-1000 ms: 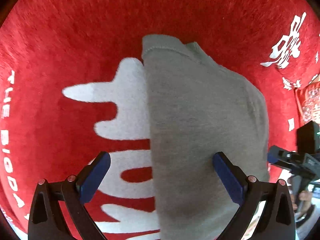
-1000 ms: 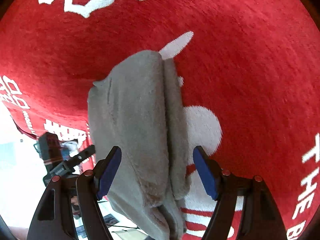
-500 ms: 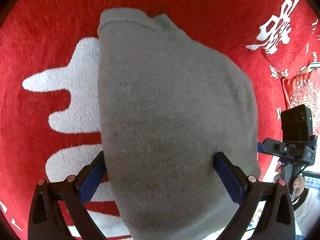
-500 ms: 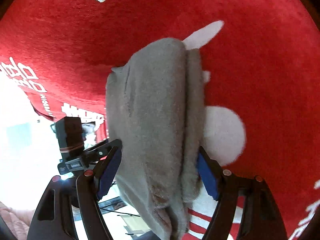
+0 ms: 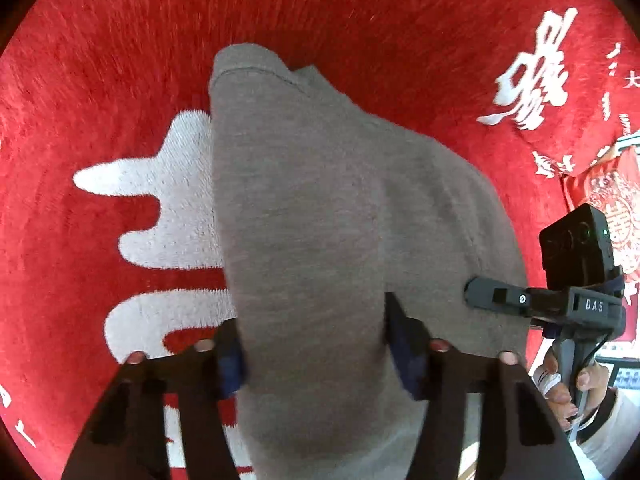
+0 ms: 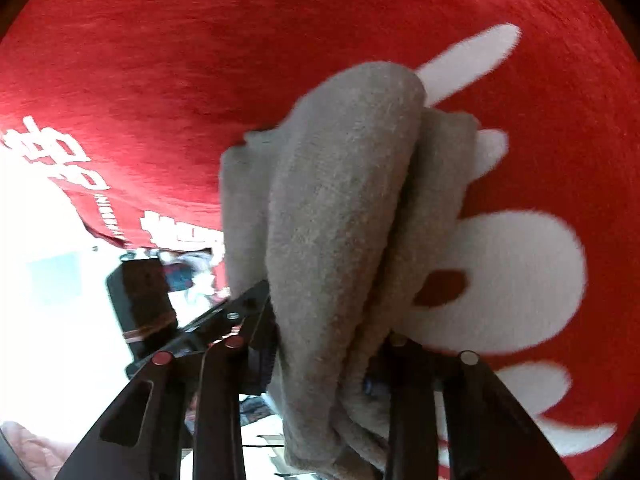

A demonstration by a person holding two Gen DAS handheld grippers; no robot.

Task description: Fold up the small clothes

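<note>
A folded grey garment (image 5: 320, 200) lies on a red fleece cover (image 5: 120, 60) with white lettering. My left gripper (image 5: 316, 352) straddles its near end; the jaws are closing and both blue pads (image 5: 230, 360) touch the cloth, which bunches up between them. In the right wrist view the same grey garment (image 6: 344, 200) shows as stacked layers, and my right gripper (image 6: 328, 356) is closing on its near end with the layers squeezed between the fingers. The right gripper (image 5: 480, 298) reaches the garment's right edge in the left wrist view. The left gripper's tip (image 6: 240, 308) shows beside the cloth.
The red cover (image 6: 200, 80) ends at the left of the right wrist view, with a bright room beyond. A red patterned cushion (image 5: 616, 216) lies at the far right. A person's hand (image 5: 560, 384) grips the right gripper's handle.
Both pairs of jaws have gone from wide open to pinched in on the grey garment. The cloth now bunches between the pads, and the right gripper has come closer to the left one.
</note>
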